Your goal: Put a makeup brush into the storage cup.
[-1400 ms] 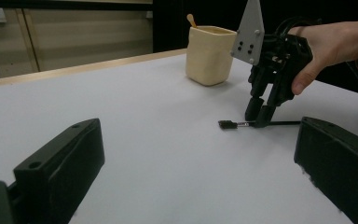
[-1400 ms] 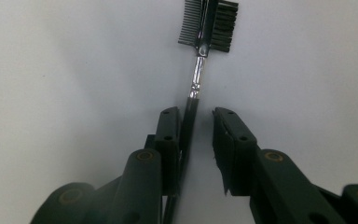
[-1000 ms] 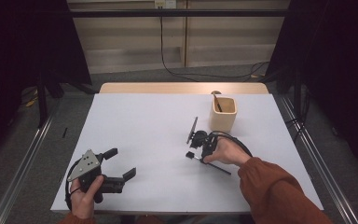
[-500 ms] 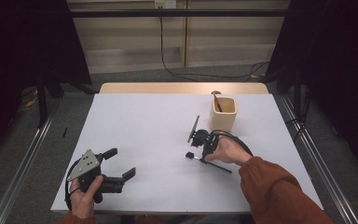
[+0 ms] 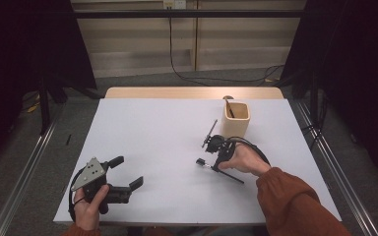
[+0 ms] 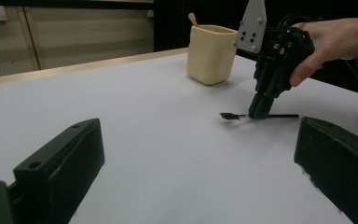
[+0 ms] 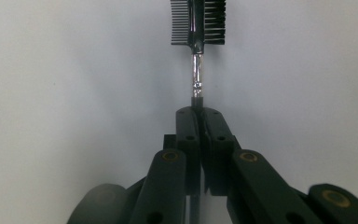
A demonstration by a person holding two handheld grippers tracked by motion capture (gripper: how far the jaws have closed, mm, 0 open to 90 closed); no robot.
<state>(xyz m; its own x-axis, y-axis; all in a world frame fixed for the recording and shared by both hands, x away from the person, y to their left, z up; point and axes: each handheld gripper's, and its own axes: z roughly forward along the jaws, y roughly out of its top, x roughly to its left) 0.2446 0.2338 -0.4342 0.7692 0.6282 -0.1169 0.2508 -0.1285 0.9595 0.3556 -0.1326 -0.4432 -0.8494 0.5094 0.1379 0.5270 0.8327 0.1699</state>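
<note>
Nearest you, your left gripper [image 5: 128,176] sits low over the white table [image 5: 152,132], jaws wide apart and holding nothing, probably just parked out of the way. Further out, your right gripper [image 5: 215,158] has its jaws pinched tight on the brow brush [image 7: 197,23] handle, brush lying flat just short of the beige cup [image 5: 235,119], likely its destination.
</note>
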